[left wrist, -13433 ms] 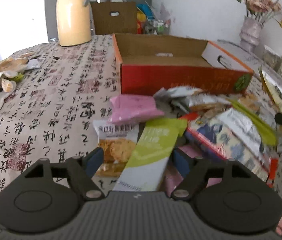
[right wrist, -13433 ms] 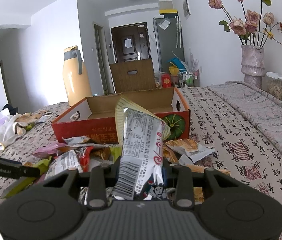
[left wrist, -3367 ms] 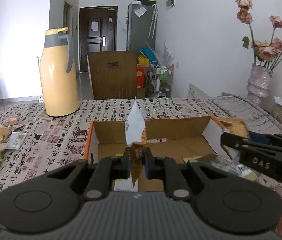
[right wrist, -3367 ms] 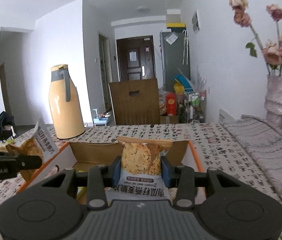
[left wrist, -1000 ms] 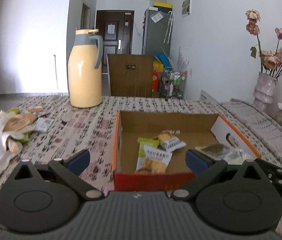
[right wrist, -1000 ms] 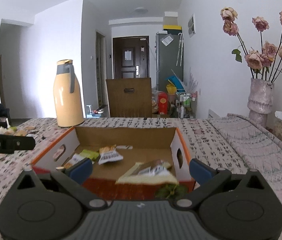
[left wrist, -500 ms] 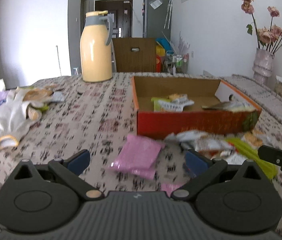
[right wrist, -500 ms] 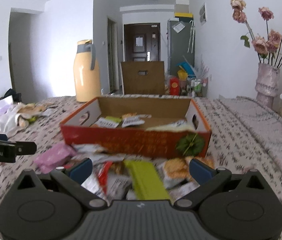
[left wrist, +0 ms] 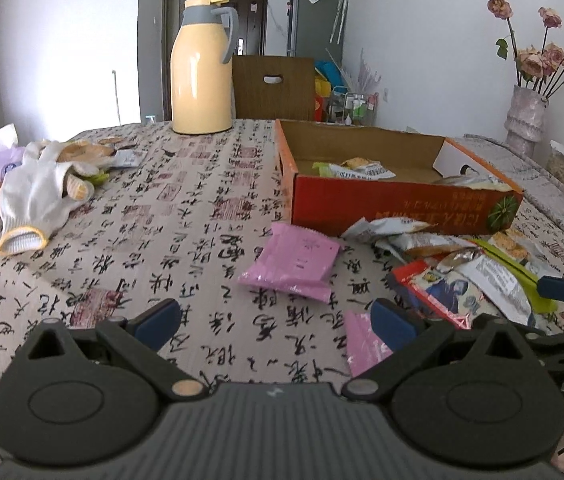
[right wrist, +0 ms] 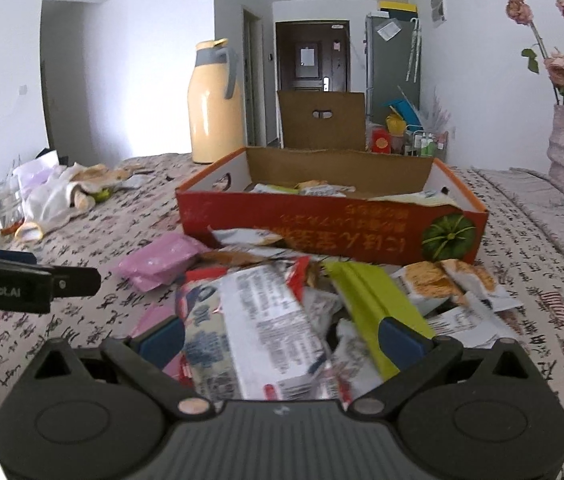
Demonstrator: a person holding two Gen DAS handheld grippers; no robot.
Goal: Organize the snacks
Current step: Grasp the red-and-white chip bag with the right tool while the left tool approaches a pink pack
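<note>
Both grippers have dropped from above the box to the snack pile. Spread wide and holding nothing, the left gripper [left wrist: 275, 322] hangs over bare tabletop [left wrist: 153, 216], a pink packet [left wrist: 292, 266] just ahead. Equally wide and empty, the right gripper [right wrist: 279, 338] straddles a silver-and-red packet [right wrist: 265, 324], with a green packet [right wrist: 374, 304] at its right finger. Beyond the pile sits the orange cardboard box [right wrist: 334, 232], several snacks inside.

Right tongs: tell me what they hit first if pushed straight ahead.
Probably the silver-and-red snack packet lying between the open right tongs, atop the snack pile; the orange box lies beyond. Depth is uncertain.
</note>
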